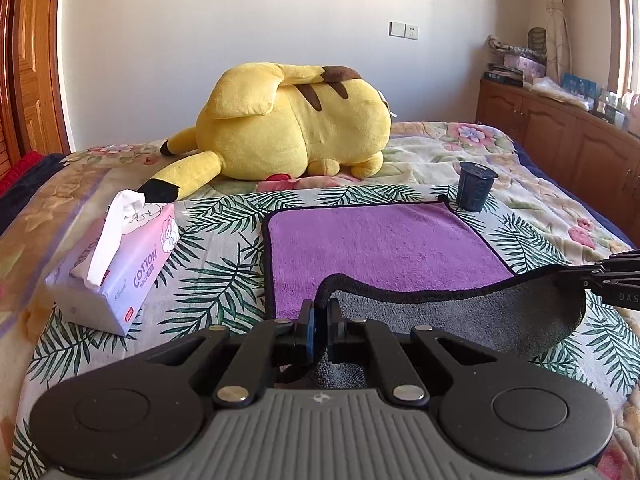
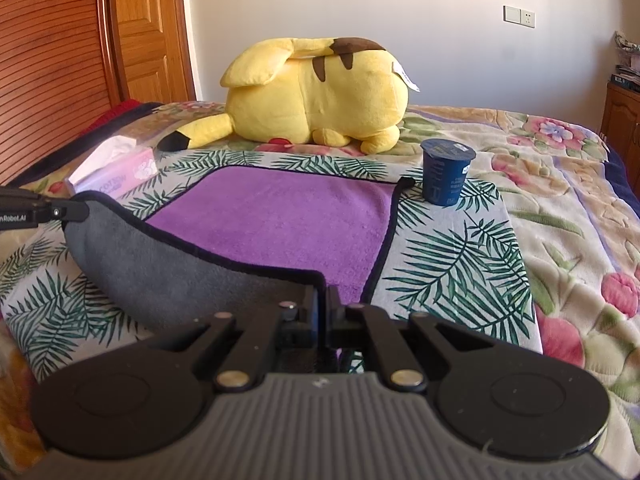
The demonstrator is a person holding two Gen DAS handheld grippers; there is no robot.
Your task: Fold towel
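Observation:
A purple towel (image 1: 380, 244) with a black hem and grey underside lies on a palm-leaf cloth on the bed; it also shows in the right wrist view (image 2: 272, 220). Its near edge is lifted and turned over, so the grey side (image 1: 460, 316) faces up. My left gripper (image 1: 322, 320) is shut on the near left corner. My right gripper (image 2: 322, 304) is shut on the near right corner. Each gripper shows in the other's view, the right one (image 1: 592, 278) at the right edge and the left one (image 2: 68, 212) at the left edge.
A dark blue cup (image 1: 476, 186) stands at the towel's far right corner. A pink tissue pack (image 1: 116, 268) lies to the left. A big yellow plush toy (image 1: 288, 120) lies behind the towel. A wooden cabinet (image 1: 568, 140) is on the right.

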